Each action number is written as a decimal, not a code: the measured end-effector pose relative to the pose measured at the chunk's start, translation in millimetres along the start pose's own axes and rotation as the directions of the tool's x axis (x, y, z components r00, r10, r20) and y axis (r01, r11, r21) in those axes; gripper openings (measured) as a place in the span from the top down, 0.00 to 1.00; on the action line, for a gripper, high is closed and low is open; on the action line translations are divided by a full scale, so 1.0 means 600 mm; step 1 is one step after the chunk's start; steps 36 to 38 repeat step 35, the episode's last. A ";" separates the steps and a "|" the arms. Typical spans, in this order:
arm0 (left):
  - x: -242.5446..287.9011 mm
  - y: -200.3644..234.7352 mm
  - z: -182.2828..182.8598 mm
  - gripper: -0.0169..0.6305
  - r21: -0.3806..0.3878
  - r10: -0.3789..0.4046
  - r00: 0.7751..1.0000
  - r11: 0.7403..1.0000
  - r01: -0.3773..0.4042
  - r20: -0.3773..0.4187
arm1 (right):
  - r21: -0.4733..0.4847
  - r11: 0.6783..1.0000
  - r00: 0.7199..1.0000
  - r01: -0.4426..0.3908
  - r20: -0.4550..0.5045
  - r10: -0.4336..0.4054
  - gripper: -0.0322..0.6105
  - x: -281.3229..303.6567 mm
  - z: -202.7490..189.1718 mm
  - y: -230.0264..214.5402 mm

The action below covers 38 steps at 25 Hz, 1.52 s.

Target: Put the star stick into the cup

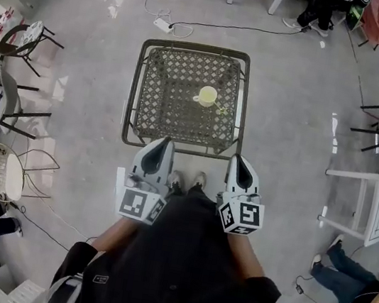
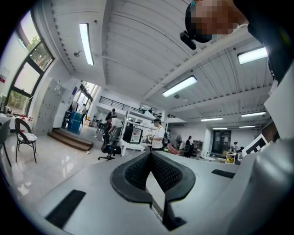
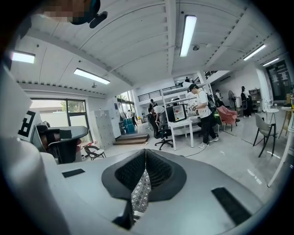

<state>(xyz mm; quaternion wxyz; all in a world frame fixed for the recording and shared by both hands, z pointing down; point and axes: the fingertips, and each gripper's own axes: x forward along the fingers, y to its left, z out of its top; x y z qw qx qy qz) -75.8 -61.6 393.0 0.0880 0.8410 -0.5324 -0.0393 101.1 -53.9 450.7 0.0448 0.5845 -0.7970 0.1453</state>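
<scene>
A glossy pale floor (image 1: 293,92) fills the room, and in the middle of it stands a square surface (image 1: 139,88) of dark woven lattice inside a metal rim. A pale cup (image 1: 207,96) sits upright on this surface, slightly toward its far right part, with its handle pointing left. The inside of the cup looks yellowish, but it is too small to tell what is in it, and the star stick cannot be made out in any view. At the near edge of the surface the person holds both tools close to the body. The left gripper (image 1: 165,139) is over the near left part of the rim and the right gripper (image 1: 237,157) is by the near right corner, each pointing toward the surface. The left gripper view shows its dark ribbed fingers (image 2: 133,172) meeting at the tips with nothing between them. The right gripper view shows its fingers (image 3: 158,170) likewise pressed together at the tips, and the lattice shows through the narrow slit lower down. The person's shoes (image 1: 199,180) stand just at the near edge of the surface, between the two grippers. Beyond the far edge a white power strip (image 1: 162,25) lies on the floor with its cable. Dark-framed chairs (image 1: 21,40) stand well to the left of the surface, and a white shelf unit (image 1: 374,207) stands well to its right.
</scene>
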 end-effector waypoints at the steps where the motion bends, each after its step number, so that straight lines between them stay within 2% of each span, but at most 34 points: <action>1: 0.000 -0.005 0.000 0.95 0.001 0.001 1.000 1.000 -0.001 -0.001 | 0.002 1.000 1.000 -0.005 0.000 0.005 0.93 -0.003 0.000 -0.001; 7: 0.005 -0.032 -0.007 0.95 0.006 0.003 1.000 1.000 -0.003 -0.005 | 0.016 1.000 1.000 -0.019 0.001 0.019 0.93 -0.021 -0.005 -0.016; 19: 0.010 -0.040 -0.019 0.95 0.004 0.020 1.000 1.000 -0.020 -0.007 | 0.011 0.999 0.999 -0.040 0.011 0.040 0.93 -0.019 -0.008 -0.026; 38: 0.011 -0.023 -0.019 0.95 -0.002 0.028 1.000 1.000 -0.028 -0.006 | 0.022 0.999 0.999 -0.038 0.001 0.038 0.93 0.000 -0.014 -0.019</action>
